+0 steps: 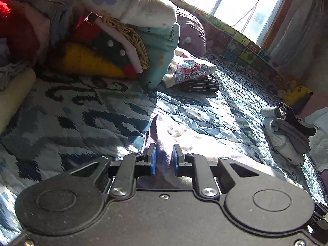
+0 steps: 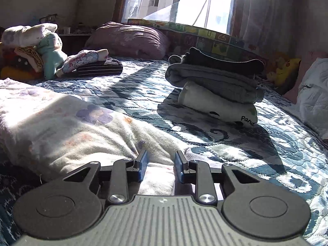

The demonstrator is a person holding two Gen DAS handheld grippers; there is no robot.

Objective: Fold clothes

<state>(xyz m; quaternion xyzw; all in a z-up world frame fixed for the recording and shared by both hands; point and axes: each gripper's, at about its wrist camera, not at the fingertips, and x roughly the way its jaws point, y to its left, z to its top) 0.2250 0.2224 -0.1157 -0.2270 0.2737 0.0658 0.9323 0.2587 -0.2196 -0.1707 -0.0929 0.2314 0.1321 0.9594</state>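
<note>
Floral garment (image 2: 67, 127) lying on the bed quilt (image 2: 235, 143), white with purple flowers, spreading leftward in the right wrist view. Near edge of it reaching in between the fingers of the right hand-held gripper (image 2: 160, 167); blue pads standing apart on either side of the cloth, whether pressing it hard to tell. In the left wrist view, a purplish fold of the same garment (image 1: 162, 143) rising in a peak between the blue pads of the left hand-held gripper (image 1: 164, 158), pads pinching it.

Sitting beyond on the quilt, right of centre, a folded stack (image 2: 217, 88): dark piece on top, grey in the middle, pale piece with "pand" lettering at the bottom. Same stack (image 1: 287, 131) showing at the right edge in the left wrist view.

Lying further left, a jumbled pile of clothes (image 1: 114, 47): red, yellow, teal, pink, another floral piece on top. Striped dark item (image 2: 100, 67) resting just beside the pile, a patterned piece on it.

Leaning at the back, a purple pillow (image 2: 131, 39), with an alphabet mat (image 2: 215, 37) running along under a bright window (image 2: 184, 0). Sitting in the far right corner, a yellow plush toy (image 1: 297, 94).
</note>
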